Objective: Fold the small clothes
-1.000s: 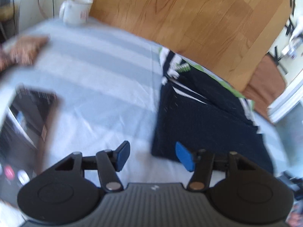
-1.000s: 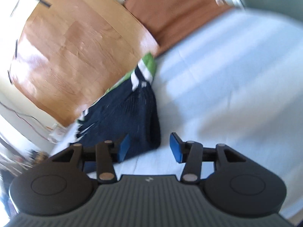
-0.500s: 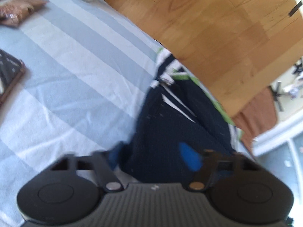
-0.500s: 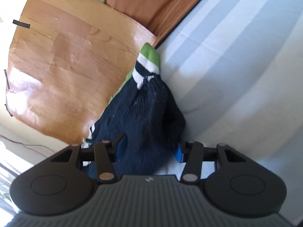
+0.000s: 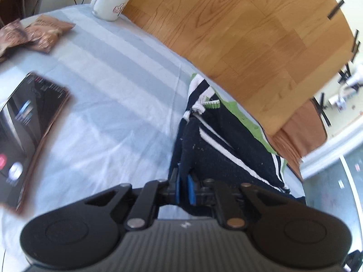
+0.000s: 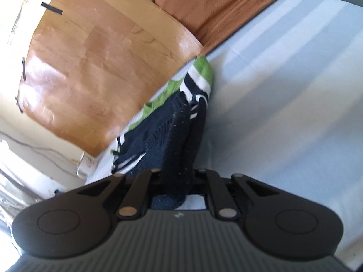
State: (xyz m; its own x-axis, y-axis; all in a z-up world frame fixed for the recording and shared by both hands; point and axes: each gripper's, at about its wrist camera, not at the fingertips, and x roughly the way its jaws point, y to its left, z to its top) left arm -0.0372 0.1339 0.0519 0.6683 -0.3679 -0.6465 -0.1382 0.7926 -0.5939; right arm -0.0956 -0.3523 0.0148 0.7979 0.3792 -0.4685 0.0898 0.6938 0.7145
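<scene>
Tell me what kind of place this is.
Probably a lived-in room at home, not a lab: a striped cloth covers the table, holding a white mug, snack packets and a navy garment being folded.

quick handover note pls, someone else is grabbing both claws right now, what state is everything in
Left claw: jaws just closed, pinching the near edge of the navy garment.
Right claw: jaws just closed too, navy fabric bunched between them.
Garment: navy knit with white and green stripes, on the striped sheet against the wooden board.
Nearby: mug, snack packets, dark box.
Done: both near corners gripped.
Left: carry that edge over to make the fold, release, smooth.
</scene>
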